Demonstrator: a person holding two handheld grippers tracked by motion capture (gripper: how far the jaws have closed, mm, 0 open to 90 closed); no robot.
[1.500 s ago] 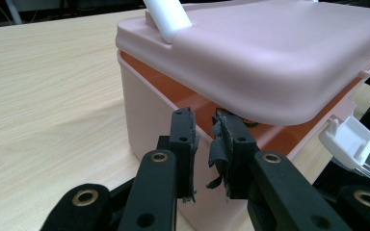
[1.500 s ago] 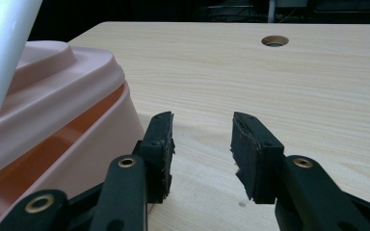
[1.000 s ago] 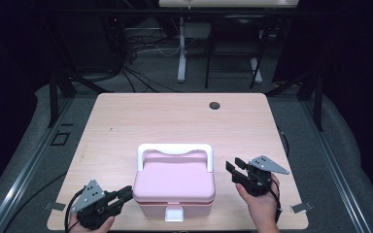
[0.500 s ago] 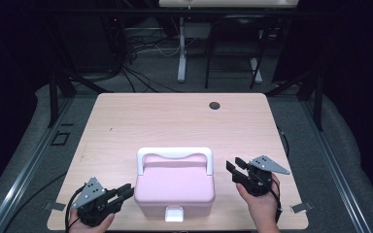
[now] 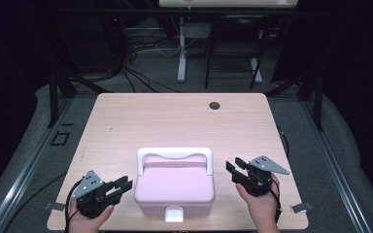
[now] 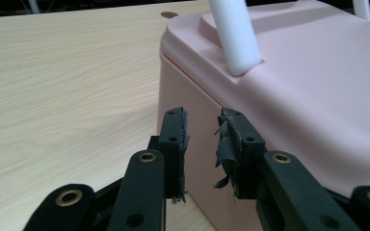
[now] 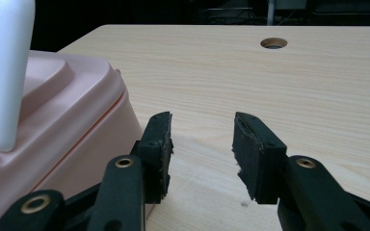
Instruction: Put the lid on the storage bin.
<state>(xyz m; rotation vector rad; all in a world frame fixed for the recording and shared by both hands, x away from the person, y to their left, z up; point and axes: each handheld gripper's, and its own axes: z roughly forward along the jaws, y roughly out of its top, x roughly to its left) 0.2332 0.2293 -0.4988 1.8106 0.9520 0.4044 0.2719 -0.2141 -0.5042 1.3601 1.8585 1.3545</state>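
Note:
A pink box (image 5: 175,187) with a white handle (image 5: 174,153) and a white front latch (image 5: 174,213) stands near the front middle of the wooden table (image 5: 175,121). My left gripper (image 5: 125,184) is at the box's left side, pointing at its wall. Its jaws have just been opening, with nothing between them. In the left gripper view the left gripper (image 6: 202,120) faces the pink box (image 6: 294,72) below the handle (image 6: 233,33). My right gripper (image 5: 233,168) sits just right of the box, open and empty. In the right gripper view the right gripper (image 7: 202,122) lies beside the box (image 7: 67,110).
A round cable hole (image 5: 214,105) marks the table's far side. Bare wood stretches behind the box. The table's front edge runs just below both hands. Cables and a desk leg (image 5: 181,53) lie on the dark floor beyond.
The left gripper's jaws have spread wider beside the box. The box and the right gripper have kept their places.

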